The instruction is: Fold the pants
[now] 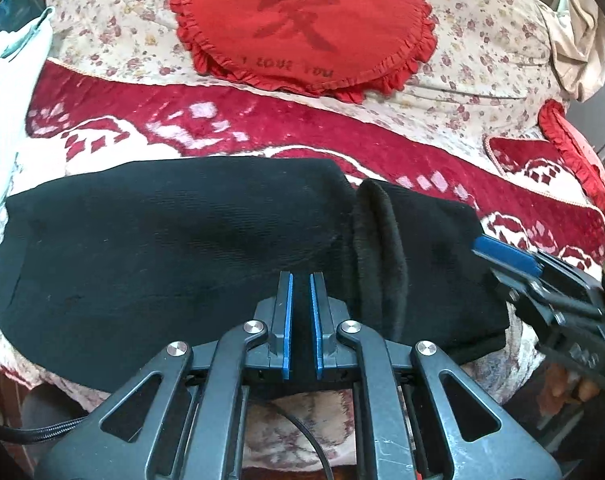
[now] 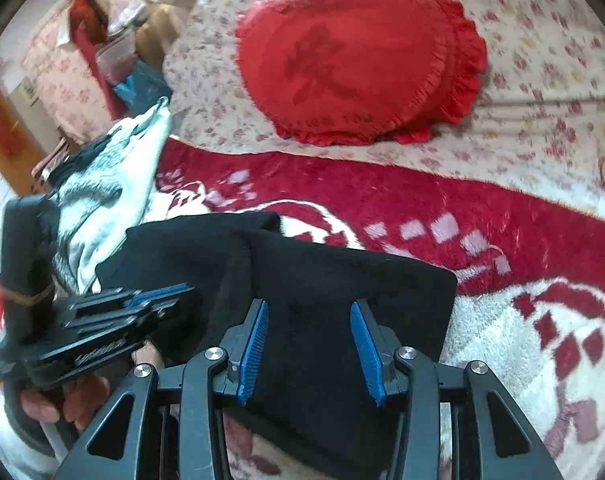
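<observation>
Pants near cushion: soft, limp, thick knit; left gripper jaws pinching near hem, right gripper jaws spread over cloth; take hem corners.

A bed fills the scene, spread with a cream floral quilt and, nearer the camera, a plush red-and-white blanket. A red heart-shaped frilled cushion lies on the quilt, a second red frilled cushion sits at the right edge, and pale clothing is heaped at the left. Beyond the heap stand cluttered bedding and an orange wooden panel, all in soft daylight.
</observation>
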A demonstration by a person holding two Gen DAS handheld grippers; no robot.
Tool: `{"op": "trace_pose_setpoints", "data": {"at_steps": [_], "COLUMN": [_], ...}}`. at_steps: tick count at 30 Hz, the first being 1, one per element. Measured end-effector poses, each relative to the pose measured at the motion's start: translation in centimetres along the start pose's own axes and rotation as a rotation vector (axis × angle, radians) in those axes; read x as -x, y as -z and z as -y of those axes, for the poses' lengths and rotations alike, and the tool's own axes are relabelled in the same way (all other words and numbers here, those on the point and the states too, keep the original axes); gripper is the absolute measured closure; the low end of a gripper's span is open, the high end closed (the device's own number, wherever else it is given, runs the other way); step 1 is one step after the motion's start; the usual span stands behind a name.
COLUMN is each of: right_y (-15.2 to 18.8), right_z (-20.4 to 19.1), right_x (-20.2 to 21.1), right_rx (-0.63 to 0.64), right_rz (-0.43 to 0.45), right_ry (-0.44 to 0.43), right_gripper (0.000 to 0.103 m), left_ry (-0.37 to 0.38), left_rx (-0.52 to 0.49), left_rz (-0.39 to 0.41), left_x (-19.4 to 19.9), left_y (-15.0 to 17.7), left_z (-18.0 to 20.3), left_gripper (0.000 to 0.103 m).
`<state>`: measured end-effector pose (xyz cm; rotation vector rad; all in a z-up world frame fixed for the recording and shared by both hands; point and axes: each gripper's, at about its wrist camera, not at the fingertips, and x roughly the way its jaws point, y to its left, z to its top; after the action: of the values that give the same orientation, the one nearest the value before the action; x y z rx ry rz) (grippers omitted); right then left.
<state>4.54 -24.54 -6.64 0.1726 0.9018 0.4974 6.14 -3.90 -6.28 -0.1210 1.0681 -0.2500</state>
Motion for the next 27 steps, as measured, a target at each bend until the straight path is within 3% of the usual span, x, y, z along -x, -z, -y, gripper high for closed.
{"op": "trace_pose_setpoints", "data": {"at_steps": [4, 8, 11, 16, 19, 21, 27], "right_y": [0.7, 1.8, 1.6, 0.1, 0.0, 0.5, -1.2], "right_z": [-1.9, -3.3, -4.7, -5.4, -5.8, -6.2, -8.0], "right_x": [-0.3, -3.7, -4.3, -3.2, -4.6, -6.4, -4.8], "right_rx": [0.06, 0.112, 0.186, 0.169, 0.169, 0.187, 0.222], "right_rz": [-0.018, -0.098, -0.108, -0.067, -0.103, -0.156, -0.118], "right_ry": [-0.005, 0.003, 0.042, -0.001, -0.018, -0.019, -0.024], "right_gripper": [0.061, 0.06, 0.059, 0.059, 0.059, 0.058, 0.057], "left_ry": [-0.007, -0.026, -0.047, -0.056, -0.06, -0.067, -0.059], "left_rx": [0.035, 0.064, 0.08, 0.136, 0.178, 0.203, 0.301], "left_rz": [-0.002, -0.005, -0.003, 0.008, 0.008, 0.011, 0.013], "left_x": [0.5, 1.1, 1.7, 2.8, 3.3, 3.7, 5.7], "left_y": [0.4, 0.7, 0.9, 1.2, 1.5, 1.6, 2.7], "left_z": [-1.2, -2.4, -3.6, -5.9, -7.4, -8.4, -12.2], "left_gripper": [0.096, 0.096, 0.096, 0.072, 0.062, 0.061, 0.061]}}
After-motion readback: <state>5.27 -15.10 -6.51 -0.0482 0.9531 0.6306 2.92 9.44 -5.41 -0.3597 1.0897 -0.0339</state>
